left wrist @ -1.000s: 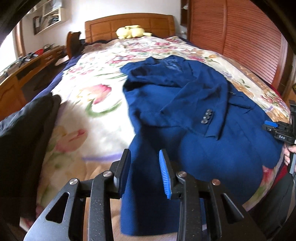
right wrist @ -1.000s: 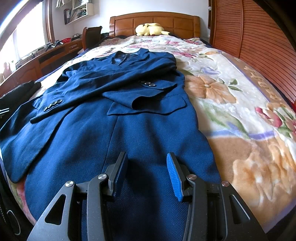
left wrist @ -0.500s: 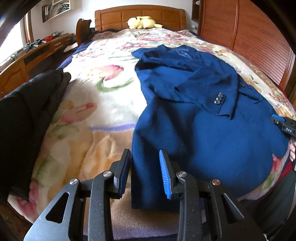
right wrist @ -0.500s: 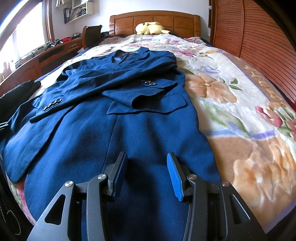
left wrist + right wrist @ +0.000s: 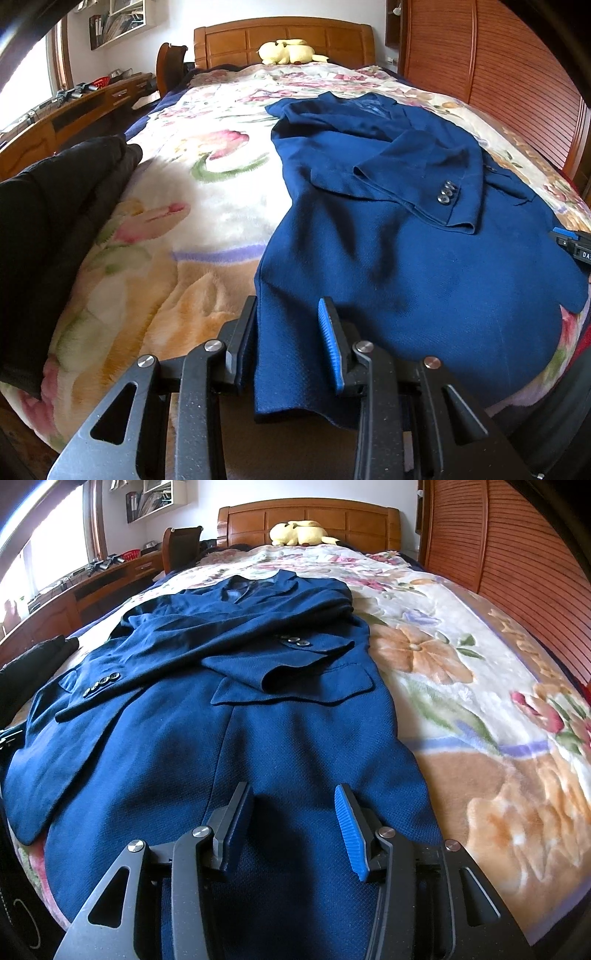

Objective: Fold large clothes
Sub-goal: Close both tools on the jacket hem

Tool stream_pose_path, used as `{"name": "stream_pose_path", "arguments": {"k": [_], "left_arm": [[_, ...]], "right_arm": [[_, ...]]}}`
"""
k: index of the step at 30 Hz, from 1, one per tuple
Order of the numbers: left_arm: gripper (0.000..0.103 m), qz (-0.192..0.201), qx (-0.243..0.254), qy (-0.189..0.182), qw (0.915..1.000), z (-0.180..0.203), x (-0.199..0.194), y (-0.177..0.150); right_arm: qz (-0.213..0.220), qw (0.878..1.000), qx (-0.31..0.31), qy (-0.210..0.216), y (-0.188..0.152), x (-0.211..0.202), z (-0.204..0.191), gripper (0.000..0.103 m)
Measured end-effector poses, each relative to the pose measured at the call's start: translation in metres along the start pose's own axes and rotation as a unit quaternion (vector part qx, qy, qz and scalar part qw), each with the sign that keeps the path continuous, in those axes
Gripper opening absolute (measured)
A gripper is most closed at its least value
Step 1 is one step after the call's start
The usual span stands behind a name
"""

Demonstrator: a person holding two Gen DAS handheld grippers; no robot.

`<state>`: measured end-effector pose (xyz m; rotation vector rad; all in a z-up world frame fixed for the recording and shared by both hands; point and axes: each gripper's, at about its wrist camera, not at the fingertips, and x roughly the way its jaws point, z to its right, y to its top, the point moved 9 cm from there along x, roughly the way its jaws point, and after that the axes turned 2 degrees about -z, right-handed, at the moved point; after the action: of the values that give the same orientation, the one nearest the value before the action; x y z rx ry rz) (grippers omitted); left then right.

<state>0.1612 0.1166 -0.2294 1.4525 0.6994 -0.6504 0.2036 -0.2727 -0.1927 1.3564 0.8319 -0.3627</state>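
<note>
Both grippers, left [image 5: 288, 332] and right [image 5: 293, 825], gape empty at jacket [image 5: 221, 738] hem; uneven grabs risk dislodging 2 folded sleeves.

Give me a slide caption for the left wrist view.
Open left gripper straddles the hem edge of a navy blue suit jacket on a floral blanket.

A navy jacket [image 5: 229, 738] with dark buttons [image 5: 101, 684] is lying on a cream blanket [image 5: 480, 709] that is showing orange, pink and purple flowers with green leaves. A yellow plush [image 5: 301, 532] is sitting by the orange-brown headboard [image 5: 306, 515]. Black cloth [image 5: 48, 236] is lying at the blanket's edge. Blue pads [image 5: 330, 343] are lining the black gripper fingers.
</note>
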Motion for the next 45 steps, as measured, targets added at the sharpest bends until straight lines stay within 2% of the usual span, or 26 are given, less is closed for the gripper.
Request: {"name": "stream_pose_path", "arguments": {"k": [5,9,19,26,36,38,39,40,42,43,45], "left_arm": [[0.033,-0.003,-0.005,-0.01,0.9999,-0.002,-0.002,0.0],[0.033,-0.005,-0.01,-0.017,0.9998,-0.002,-0.005,-0.002],[0.033,0.003,-0.028,-0.036,0.999,-0.004,-0.024,-0.012],[0.033,0.001,-0.029,-0.03,0.9991,-0.002,-0.022,-0.011],[0.033,0.004,-0.046,-0.055,0.9974,-0.003,-0.03,-0.017],[0.032,0.009,-0.049,-0.064,0.9968,-0.003,-0.033,-0.018],[0.02,0.015,-0.051,-0.061,0.9967,-0.004,-0.034,-0.018],[0.017,0.019,-0.057,-0.063,0.9962,-0.005,-0.036,-0.017],[0.011,0.02,-0.062,-0.072,0.9953,-0.003,-0.039,-0.016],[0.009,0.027,-0.056,-0.069,0.9957,-0.001,-0.042,-0.013],[0.007,0.045,-0.04,-0.057,0.9966,0.005,-0.053,-0.004]], "right_arm": [[-0.008,1.0,-0.004,-0.002,0.001,0.0,0.0,0.05],[-0.017,1.0,-0.017,-0.011,-0.001,-0.007,0.0,0.056],[-0.025,0.998,-0.018,-0.061,-0.022,-0.058,0.039,0.059],[-0.032,0.999,0.013,-0.04,-0.033,-0.063,0.046,0.059],[-0.052,0.999,-0.014,-0.005,-0.031,-0.051,0.027,0.059],[-0.051,0.999,-0.005,0.01,-0.032,-0.05,0.029,0.054],[-0.05,0.999,-0.003,0.018,-0.032,-0.05,0.03,0.049],[-0.048,0.999,-0.001,0.021,-0.032,-0.049,0.031,0.046],[-0.037,0.999,0.001,0.022,-0.029,-0.05,0.033,0.024],[-0.026,0.999,0.008,0.023,-0.027,-0.053,0.034,0.017],[-0.011,0.999,0.019,0.031,-0.024,-0.057,0.034,0.013]]}}
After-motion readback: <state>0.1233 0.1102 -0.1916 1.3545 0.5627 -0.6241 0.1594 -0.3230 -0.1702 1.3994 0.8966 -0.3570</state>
